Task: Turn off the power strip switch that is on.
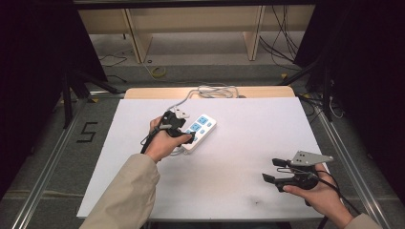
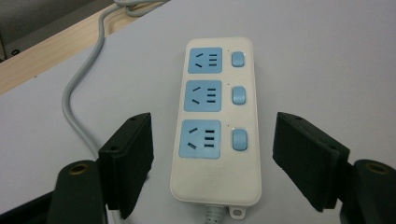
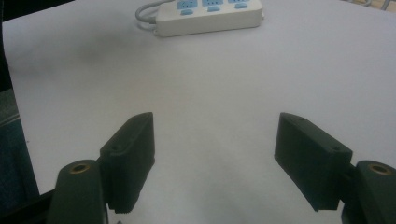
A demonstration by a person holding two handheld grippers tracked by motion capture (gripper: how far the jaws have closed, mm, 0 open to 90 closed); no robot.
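Seen up close from the left hand-held gripper (image 2: pixel 212 161): power strip (image 2: pixel 215 116) with three blue switches, jaws wide apart beside it, unpressed; right hand-held gripper (image 1: pixel 274 171) open, empty.

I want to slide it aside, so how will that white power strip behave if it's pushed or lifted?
The power strip looks like a stiff plastic block lying flat, so it should slide rather than tip or roll. Its smooth shell on the smooth white table may slip easily. The grey cord curving off its end will probably drag and could swing the strip round.

both grippers (image 1: pixel 184 136) (image 1: pixel 273 171) wide-jawed, left hand (image 1: pixel 160 143) farther forward
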